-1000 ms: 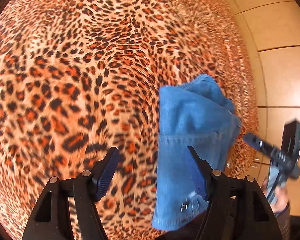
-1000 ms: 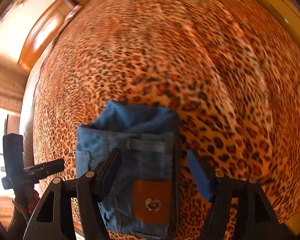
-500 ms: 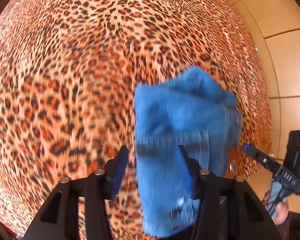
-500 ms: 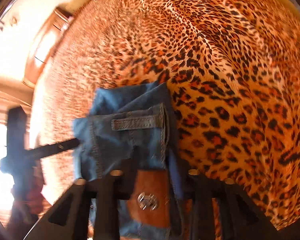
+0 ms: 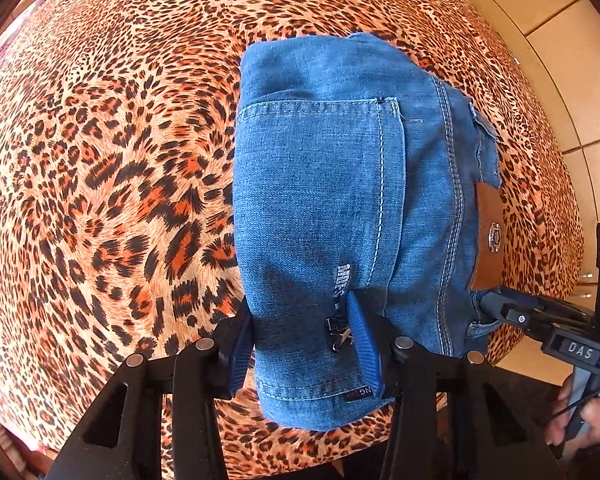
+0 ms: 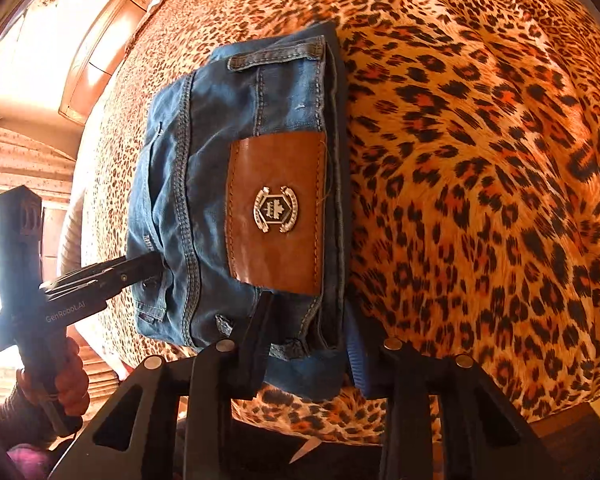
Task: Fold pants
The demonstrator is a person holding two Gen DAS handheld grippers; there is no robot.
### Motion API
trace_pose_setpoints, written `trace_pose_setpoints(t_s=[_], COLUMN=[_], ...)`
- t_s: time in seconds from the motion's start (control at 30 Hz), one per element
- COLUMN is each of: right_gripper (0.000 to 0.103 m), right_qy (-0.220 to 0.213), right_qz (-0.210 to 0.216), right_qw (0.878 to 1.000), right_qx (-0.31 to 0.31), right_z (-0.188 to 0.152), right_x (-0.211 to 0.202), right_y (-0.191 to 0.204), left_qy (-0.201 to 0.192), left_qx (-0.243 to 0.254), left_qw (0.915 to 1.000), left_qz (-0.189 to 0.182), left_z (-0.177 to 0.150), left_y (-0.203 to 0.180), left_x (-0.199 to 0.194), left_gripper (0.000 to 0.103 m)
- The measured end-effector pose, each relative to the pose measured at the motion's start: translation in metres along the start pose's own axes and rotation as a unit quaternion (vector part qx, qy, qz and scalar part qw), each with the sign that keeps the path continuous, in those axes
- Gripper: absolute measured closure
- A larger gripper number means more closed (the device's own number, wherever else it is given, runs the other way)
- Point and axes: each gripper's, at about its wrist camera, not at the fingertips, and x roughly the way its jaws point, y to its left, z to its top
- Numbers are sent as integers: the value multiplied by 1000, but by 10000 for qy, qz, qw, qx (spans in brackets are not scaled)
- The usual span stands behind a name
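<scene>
Pants (image 5: 320, 200) on leopard-print bedspread (image 5: 100, 160)

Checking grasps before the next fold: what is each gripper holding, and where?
Both have just been closing on the folded jeans at the near edge: left gripper beside the back pocket, right gripper below the leather patch.

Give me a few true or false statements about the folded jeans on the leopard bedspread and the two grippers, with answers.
1. The jeans lie folded into a compact bundle on the leopard-print bedspread. True.
2. The brown leather patch carries a metal emblem. True.
3. The jeans are black. False: they are blue denim.
4. The left gripper hovers over bare bedspread, away from the jeans. False: its fingers straddle the bundle's near edge, having just been closing.
5. The right gripper works at the end with the leather patch. True.
</scene>
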Motion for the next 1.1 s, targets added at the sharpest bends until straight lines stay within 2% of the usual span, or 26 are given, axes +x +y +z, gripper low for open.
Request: trace_pose_setpoints(t_s=[0.03, 0.1, 0.17, 0.23, 0.4, 0.47, 0.53, 0.63, 0.73, 0.83, 1.0, 1.1], right_gripper=[66, 65, 65, 50, 47, 44, 39, 35, 33, 30, 30, 29], right_qy=[20, -74, -246, -408, -572, -600, -617, -601, -603, -637, -654, -655], right_qz=[34, -13, 121, 209, 218, 208, 244, 245, 301, 376, 627, 633], right_qw=[10000, 9999, 9993, 9980, 9960, 9954, 9949, 9943, 9930, 9905, 9875, 9893], right_qx=[40, 104, 265, 430, 655, 713, 765, 840, 968, 1156, 1288, 1143], right_z=[1, 5, 11, 18, 32, 38, 46, 62, 88, 103, 129, 143], right_x=[-5, -15, -28, -35, -41, -40, -38, -35, -27, -17, 3, 24], right_y=[-3, -13, -21, -27, -35, -35, -32, -29, -26, -28, -18, -6], left_qy=[20, -13, -97, -230, -435, -487, -504, -463, -207, 12, 234, 438], left_qx=[-27, -37, 85, 265, 365, 371, 397, 304, -192, -683, -872, -1174], left_qw=[10000, 10000, 9997, 9985, 9967, 9961, 9954, 9954, 9990, 9975, 9943, 9877], left_qz=[-9, 68, 217, 408, 577, 643, 709, 784, 336, -152, -560, -935], left_z=[0, 3, 4, 7, 13, 20, 28, 47, 67, 81, 93, 99], left_y=[0, -1, -3, -8, -14, -13, -11, -3, 13, 25, 18, 18], left_x=[-1, -8, -18, -37, -61, -67, -69, -60, -47, -38, -15, 7], left_gripper=[58, 59, 59, 59, 59, 57, 49, 44, 42, 42, 37, 37])
